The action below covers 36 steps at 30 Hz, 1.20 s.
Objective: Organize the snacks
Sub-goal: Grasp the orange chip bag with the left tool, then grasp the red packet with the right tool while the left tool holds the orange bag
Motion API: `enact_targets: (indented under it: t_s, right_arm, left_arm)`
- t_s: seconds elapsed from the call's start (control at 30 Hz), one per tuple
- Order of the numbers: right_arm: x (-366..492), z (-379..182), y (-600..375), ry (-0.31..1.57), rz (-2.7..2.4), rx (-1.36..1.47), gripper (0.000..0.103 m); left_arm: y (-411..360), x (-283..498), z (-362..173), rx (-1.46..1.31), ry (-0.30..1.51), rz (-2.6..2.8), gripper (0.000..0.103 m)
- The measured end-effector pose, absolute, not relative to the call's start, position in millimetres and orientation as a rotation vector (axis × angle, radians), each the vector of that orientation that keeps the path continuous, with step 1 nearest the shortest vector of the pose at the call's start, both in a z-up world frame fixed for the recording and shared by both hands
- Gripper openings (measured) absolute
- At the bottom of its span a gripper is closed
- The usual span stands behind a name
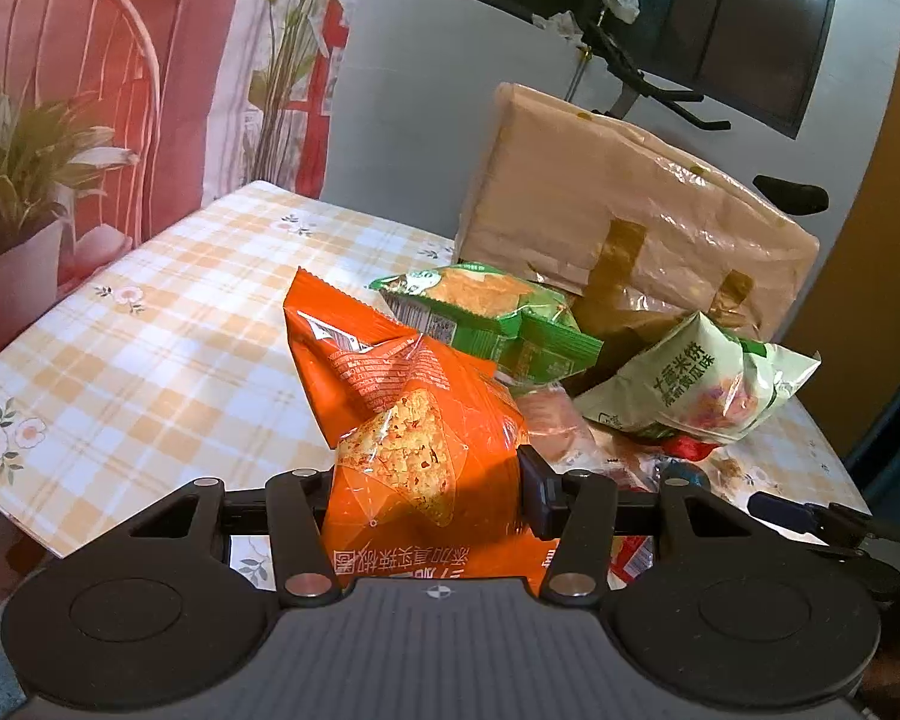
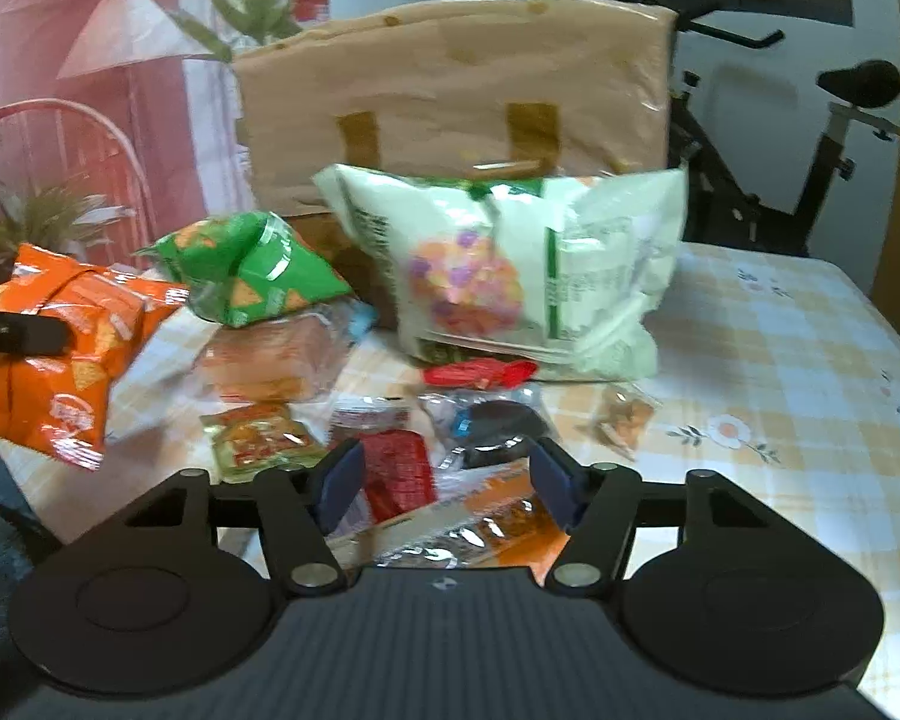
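My left gripper (image 1: 432, 486) is shut on an orange chip bag (image 1: 402, 420), which it holds above the checked tablecloth (image 1: 150, 330). The same orange bag (image 2: 72, 348) shows at the left of the right wrist view. My right gripper (image 2: 447, 480) hangs low over a heap of small packets. A red packet (image 2: 399, 468) and a flat orange packet (image 2: 480, 516) lie between its fingers, and the pads are not seen pressing on either. Behind them stand a green chip bag (image 2: 246, 270), a pale green rice-cracker bag (image 2: 510, 270) and a tan tote bag (image 2: 450, 72).
More small snacks lie on the table: a dark cookie pack (image 2: 492, 426), a yellow-green packet (image 2: 258, 438), a clear bread pack (image 2: 270, 360) and a tiny clear packet (image 2: 621, 417). An exercise bike (image 2: 810, 168) stands behind the table. Bare tablecloth (image 2: 780, 360) spreads to the right.
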State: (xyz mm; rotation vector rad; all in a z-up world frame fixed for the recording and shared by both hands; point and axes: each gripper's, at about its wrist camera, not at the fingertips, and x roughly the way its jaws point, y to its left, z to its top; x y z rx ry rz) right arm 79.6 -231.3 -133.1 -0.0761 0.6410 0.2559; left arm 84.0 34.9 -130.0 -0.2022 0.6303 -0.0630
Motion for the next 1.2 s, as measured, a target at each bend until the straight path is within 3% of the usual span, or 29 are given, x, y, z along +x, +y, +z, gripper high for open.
enact_targets:
  t_s: [0.5,0.67,0.83,0.9,0.97,1.07,1.2]
  right_arm:
    - [109,-153,-180,0.78,0.452,-0.334,0.063]
    - [115,-163,-175,0.814,0.457,-0.395,0.079]
    - [127,-168,-180,0.833,0.477,-0.317,0.08]
    - [127,-169,-181,0.825,0.49,-0.305,0.076]
    - [120,-167,-181,0.804,0.484,-0.3,0.061]
    - [110,-165,-186,0.777,0.439,-0.273,0.048]
    - [100,-156,-202,0.742,0.377,-0.206,0.04]
  left_arm:
    - [41,78,-134,-0.213,0.614,-0.085,0.054]
    - [39,79,-136,-0.217,0.618,-0.086,0.054]
    - [37,81,-137,-0.213,0.625,-0.091,0.054]
    - [38,81,-137,-0.214,0.623,-0.089,0.054]
    - [38,81,-137,-0.216,0.626,-0.087,0.054]
    - [37,82,-138,-0.213,0.63,-0.089,0.054]
    - [37,82,-137,-0.209,0.628,-0.093,0.054]
